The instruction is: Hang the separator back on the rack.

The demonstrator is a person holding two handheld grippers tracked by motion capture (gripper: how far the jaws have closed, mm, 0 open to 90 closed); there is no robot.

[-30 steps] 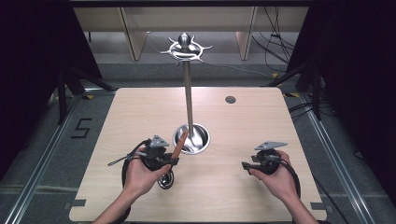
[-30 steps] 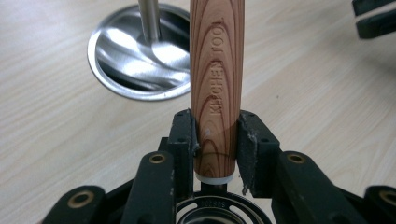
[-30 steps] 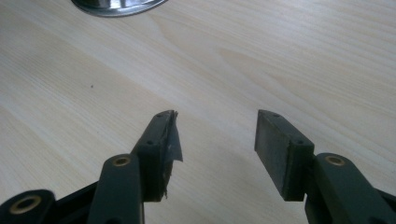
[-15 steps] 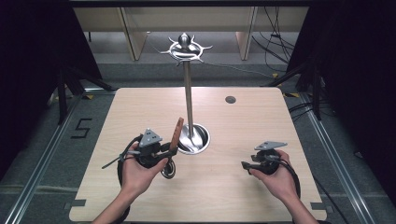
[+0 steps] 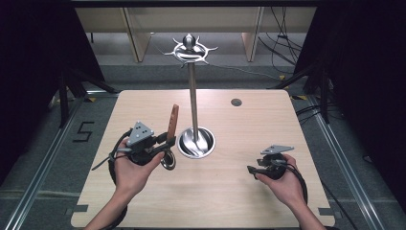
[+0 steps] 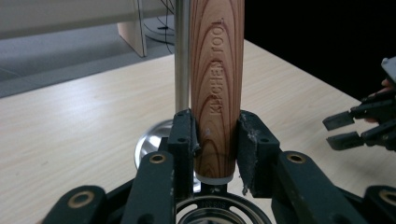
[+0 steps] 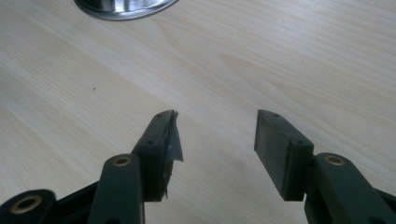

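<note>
While upright in left tongs (image 6: 217,140), wooden handle (image 6: 217,84).

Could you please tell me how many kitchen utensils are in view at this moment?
1: a wooden-handled utensil, clamped upright in the left gripper beside the metal stand. Others may be hidden.

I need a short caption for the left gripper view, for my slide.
Left gripper clamps a wooden-handled kitchen tool upright beside the steel stand pole.

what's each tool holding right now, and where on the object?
Left tool clamps a wooden-handled kitchen utensil near the handle's lower end, just above its metal ring end. Right tool is open, holding nothing.
</note>
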